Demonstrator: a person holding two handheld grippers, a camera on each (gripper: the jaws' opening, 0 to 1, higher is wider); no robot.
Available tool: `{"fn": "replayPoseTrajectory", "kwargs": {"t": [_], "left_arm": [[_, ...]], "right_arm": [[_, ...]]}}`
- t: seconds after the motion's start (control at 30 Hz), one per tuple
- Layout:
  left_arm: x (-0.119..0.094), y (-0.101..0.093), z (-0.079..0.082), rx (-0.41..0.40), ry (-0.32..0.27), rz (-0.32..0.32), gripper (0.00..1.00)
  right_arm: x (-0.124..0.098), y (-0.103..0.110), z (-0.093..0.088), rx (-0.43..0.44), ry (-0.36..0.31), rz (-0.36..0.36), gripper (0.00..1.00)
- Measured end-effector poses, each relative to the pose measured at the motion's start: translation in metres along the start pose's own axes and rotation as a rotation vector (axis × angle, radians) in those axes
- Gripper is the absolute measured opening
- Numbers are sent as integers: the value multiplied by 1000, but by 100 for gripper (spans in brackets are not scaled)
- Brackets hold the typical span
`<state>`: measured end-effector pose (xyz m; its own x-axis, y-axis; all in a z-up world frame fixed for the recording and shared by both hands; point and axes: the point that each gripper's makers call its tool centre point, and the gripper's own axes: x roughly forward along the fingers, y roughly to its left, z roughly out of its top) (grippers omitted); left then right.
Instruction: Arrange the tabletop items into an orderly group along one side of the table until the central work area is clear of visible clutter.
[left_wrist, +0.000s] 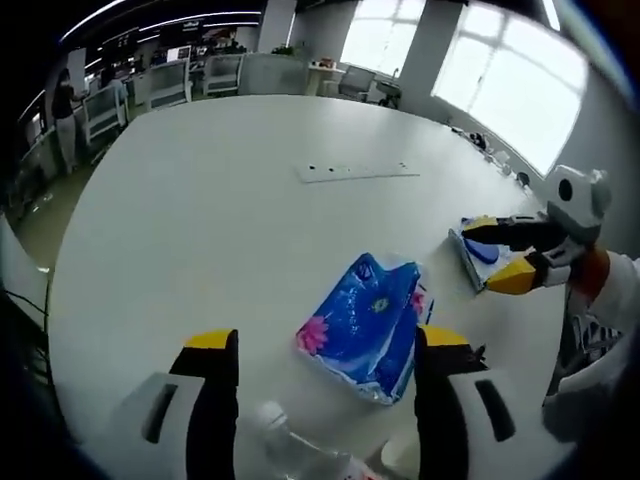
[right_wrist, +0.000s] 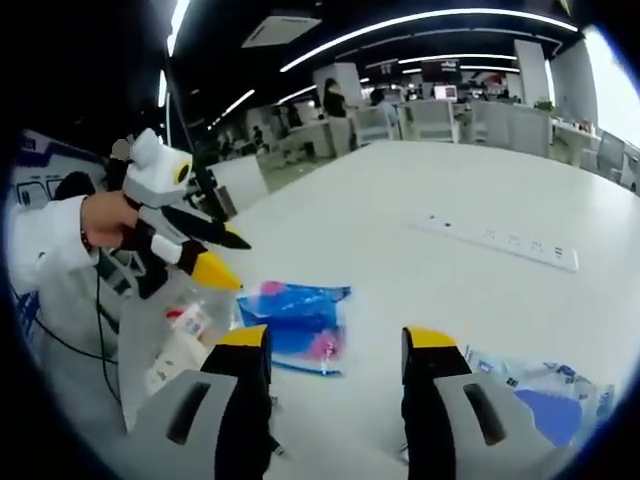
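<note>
Left gripper view looks along the left gripper (left_wrist: 327, 365), whose black jaws with yellow tips stand wide apart and hold nothing. Nearest, low between the jaws, lies a clear plastic bottle (left_wrist: 300, 452) on the white bench (left_wrist: 200, 220). Just beyond it, between the jaw tips and closer to the right one, rests a blue tissue pack (left_wrist: 368, 325) with a pink flower print, lying flat and touched by neither jaw. Farther right, the right gripper (left_wrist: 500, 255) reaches in, its jaws parted around the edge of a second blue packet (left_wrist: 478, 252); whether they actually pinch it cannot be told. Farther still, a white power strip (left_wrist: 355, 172) lies flat mid-bench, well apart from the packs. Beyond the bench's far edge stand office chairs (left_wrist: 168, 82) and bright windows (left_wrist: 510, 85). Right gripper view shows the right gripper (right_wrist: 335, 345) with its jaws wide open and empty in that picture. Near its right jaw lies the second blue packet (right_wrist: 555, 400), and just beyond the left jaw lies the blue tissue pack (right_wrist: 292, 320). To the left of that pack the clear plastic bottle (right_wrist: 180, 345) lies on its side, with the left gripper (right_wrist: 232, 255) hovering over it, jaws apart. The white power strip (right_wrist: 500, 240) lies farther off to the right.
</note>
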<state>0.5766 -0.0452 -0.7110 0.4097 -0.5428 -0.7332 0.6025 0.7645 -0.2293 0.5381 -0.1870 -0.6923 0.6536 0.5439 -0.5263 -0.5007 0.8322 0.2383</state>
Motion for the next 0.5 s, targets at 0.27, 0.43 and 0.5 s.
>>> {"fn": "replayPoseTrajectory", "kwargs": {"t": [0.27,0.43,0.5], "left_arm": [[9,1,-7,23,42,-6,60],[14,3,-15,39,82,-7,50],[15,2,-18,42,94,-7,46]], "right_arm": [[14,-6,-11,35,24,-6,47],[23,-5,-20,31,50,-4,45],[25,-4,-20,41,52,-5,43]]}}
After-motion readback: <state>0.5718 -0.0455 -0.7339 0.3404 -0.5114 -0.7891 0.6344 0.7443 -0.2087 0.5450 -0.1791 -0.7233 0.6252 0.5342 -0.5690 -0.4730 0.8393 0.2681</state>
